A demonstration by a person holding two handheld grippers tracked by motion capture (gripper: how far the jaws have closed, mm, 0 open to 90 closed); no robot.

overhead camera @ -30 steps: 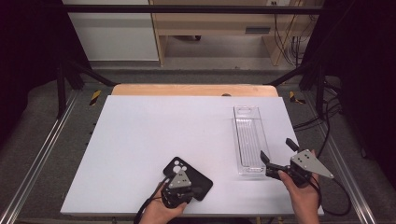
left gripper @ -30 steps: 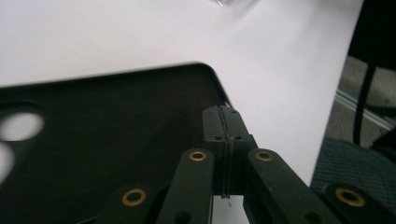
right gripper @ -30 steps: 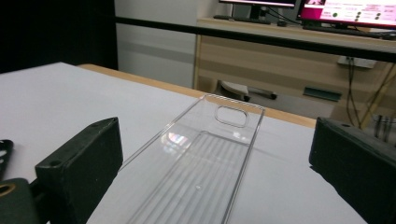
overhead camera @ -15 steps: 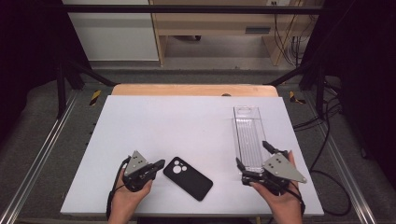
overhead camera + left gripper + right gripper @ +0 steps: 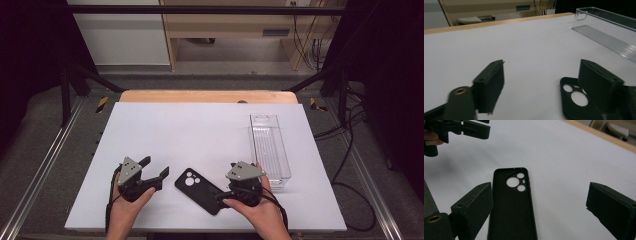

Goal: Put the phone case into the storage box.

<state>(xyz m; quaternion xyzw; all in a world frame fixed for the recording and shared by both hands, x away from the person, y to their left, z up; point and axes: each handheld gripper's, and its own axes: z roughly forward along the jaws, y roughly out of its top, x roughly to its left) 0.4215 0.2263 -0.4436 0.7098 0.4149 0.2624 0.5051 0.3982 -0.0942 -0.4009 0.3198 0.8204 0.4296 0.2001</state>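
Note:
A black phone case [image 5: 200, 190] lies flat on the white table [image 5: 200, 130], inner side up, camera holes toward the far left. My left gripper [image 5: 156, 167] sits just left of it; its jaws have just been opening and stand open with nothing between them [image 5: 541, 67]. The case [image 5: 574, 100] shows behind its right jaw. My right gripper [image 5: 223, 194] is at the case's near right end. Its jaws have just been closing, but still stand apart [image 5: 540, 192]. The case [image 5: 511, 210] lies between them, close to the left jaw, and neither pad presses on it.
A long clear plastic tray [image 5: 263, 116] stands along the table's right side, just beyond my right hand. A wooden strip [image 5: 210, 96] edges the table's far side. Metal rails run along both sides of the table.
My left gripper let go of the case, moved left off it and opened. My right gripper moved left from the tray's near end to the case's near end. The case stayed put.

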